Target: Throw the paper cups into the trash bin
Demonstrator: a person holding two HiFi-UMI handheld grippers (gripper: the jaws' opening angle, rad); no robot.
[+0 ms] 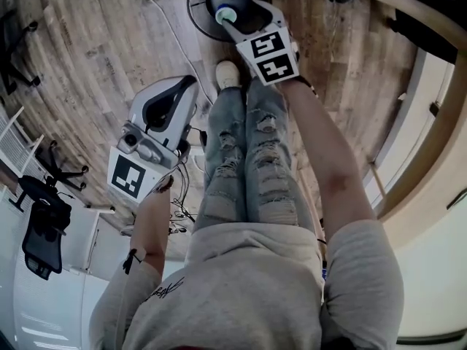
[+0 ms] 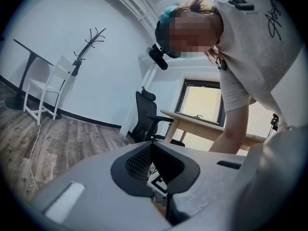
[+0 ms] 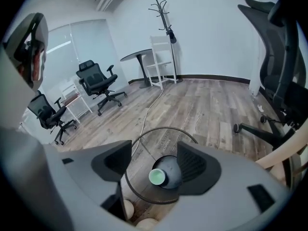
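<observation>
Inside the round trash bin (image 3: 136, 146), a paper cup (image 3: 158, 177) shows, mouth up, straight below the right gripper (image 3: 155, 162), whose jaws gape wide and empty. Probably light and crushable, it suits a gentle pinch across its wall. The left gripper (image 2: 153, 161) is closed on nothing

Black office chairs (image 3: 98, 83) stand on a wood-plank floor (image 3: 211, 100). A coat stand (image 3: 169, 47) rises by the far wall beside a white chair (image 3: 159, 57), and a pale cable (image 3: 147, 110) trails across the floor.
</observation>
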